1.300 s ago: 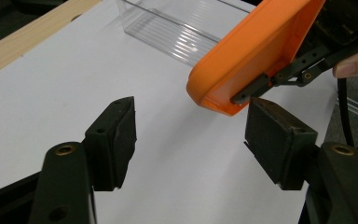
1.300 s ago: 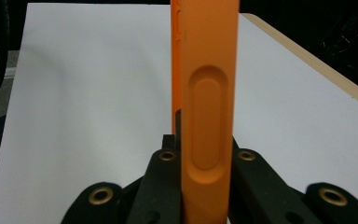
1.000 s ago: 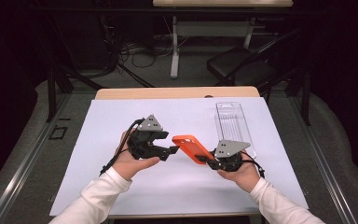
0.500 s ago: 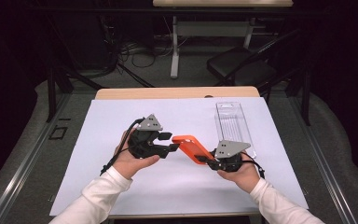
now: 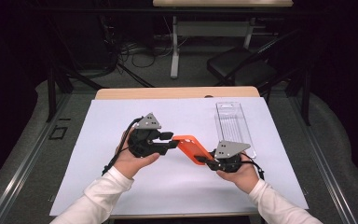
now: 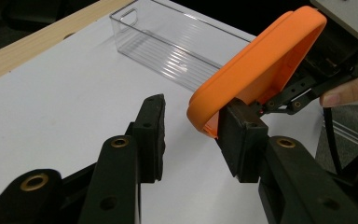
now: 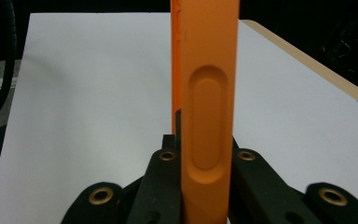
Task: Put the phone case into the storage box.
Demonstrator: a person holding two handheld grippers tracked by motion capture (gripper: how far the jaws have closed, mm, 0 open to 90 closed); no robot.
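Now my right gripper (image 5: 207, 159) clamps the orange case (image 5: 189, 147) above the white mat (image 5: 98, 140). My left gripper (image 5: 173, 140) has been closing around its far end, one pad touching, still gapped.

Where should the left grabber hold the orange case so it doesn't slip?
Probably on the free rounded end of the orange case, coming from the left gripper's side, one pad on each flat face. The right gripper already clamps the other end and holds the case in the air. The left jaws have just been closing; one pad touches the rim, the other is still apart.
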